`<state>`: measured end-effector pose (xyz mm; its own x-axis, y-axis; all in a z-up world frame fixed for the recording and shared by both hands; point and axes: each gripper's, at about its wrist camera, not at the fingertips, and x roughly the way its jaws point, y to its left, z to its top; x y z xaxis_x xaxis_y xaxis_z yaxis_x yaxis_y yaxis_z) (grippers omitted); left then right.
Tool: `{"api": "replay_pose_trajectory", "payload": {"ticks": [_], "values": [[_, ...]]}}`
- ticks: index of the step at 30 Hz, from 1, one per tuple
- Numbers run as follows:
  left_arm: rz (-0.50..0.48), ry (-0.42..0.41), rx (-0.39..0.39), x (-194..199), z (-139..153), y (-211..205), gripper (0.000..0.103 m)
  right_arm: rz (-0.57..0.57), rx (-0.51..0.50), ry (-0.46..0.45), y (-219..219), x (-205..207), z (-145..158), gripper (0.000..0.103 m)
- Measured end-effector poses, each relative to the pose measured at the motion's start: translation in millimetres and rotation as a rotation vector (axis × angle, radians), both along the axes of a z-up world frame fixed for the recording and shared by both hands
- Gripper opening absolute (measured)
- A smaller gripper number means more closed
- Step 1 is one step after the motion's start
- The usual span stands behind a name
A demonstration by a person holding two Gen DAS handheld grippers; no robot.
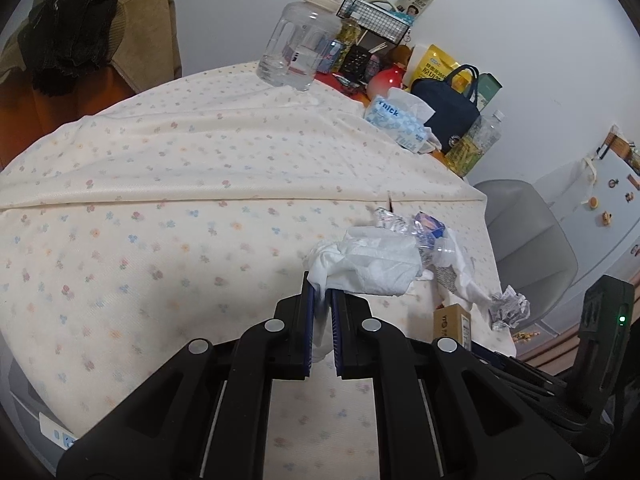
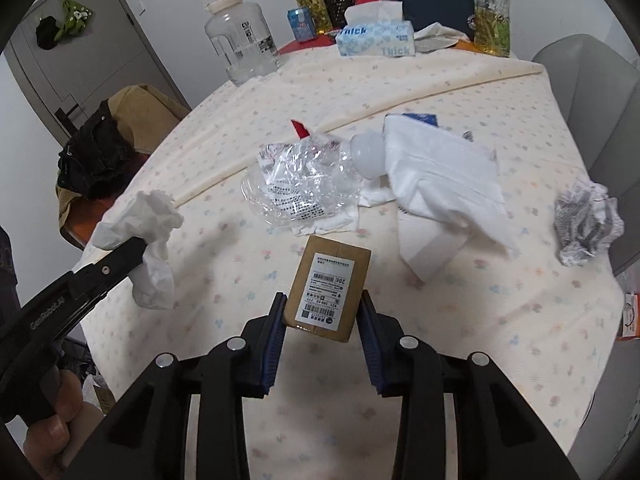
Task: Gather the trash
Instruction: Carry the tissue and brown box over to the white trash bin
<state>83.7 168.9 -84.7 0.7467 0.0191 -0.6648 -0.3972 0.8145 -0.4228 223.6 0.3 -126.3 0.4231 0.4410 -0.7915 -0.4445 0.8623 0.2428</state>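
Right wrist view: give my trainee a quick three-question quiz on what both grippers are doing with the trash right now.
1. True or false: the left gripper holds a crumpled white tissue.
2. What sits between the right gripper fingers? A) cardboard box B) tissue pack C) water jug
3. Fill in: the crumpled printed paper ball lies near the table's ____ edge in the right wrist view.

Key: 1 true; 2 A, the cardboard box; 3 right.

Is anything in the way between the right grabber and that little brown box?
No. The brown box already sits between the right gripper's fingers, with nothing between them. The clear plastic wrapper lies farther back.
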Motion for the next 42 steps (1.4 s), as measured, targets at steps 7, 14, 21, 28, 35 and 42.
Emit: {"api": "replay_pose_trajectory", "payload": {"ticks": [7, 14, 21, 28, 35, 42], "values": [[-0.006, -0.006, 0.019, 1.7, 11.0, -29.1, 0.008, -0.032, 0.048, -0.025, -40.2, -6.9, 16.7, 0.035], [-0.043, 0.010, 0.047, 7.3, 17.2, -67.6, 0.008, -0.079, 0.082, -0.046, -88.8, -16.3, 25.7, 0.035], [-0.099, 0.014, 0.069, 22.9, 26.6, -114.4, 0.008, -0.143, 0.109, -0.066, -144.2, -21.9, 34.7, 0.035], [-0.148, 0.042, 0.137, 46.0, 38.2, -174.6, 0.008, -0.236, 0.149, -0.051, -202.3, -19.6, 24.6, 0.035], [-0.226, 0.088, 0.167, 71.7, 32.8, -233.0, 0.009, -0.332, 0.189, -0.032, -261.2, -20.4, 5.0, 0.035], [-0.338, 0.137, 0.167, 95.4, 14.0, -298.6, 0.008, -0.426, 0.206, 0.033, -315.7, -18.8, -26.7, 0.035]]}}
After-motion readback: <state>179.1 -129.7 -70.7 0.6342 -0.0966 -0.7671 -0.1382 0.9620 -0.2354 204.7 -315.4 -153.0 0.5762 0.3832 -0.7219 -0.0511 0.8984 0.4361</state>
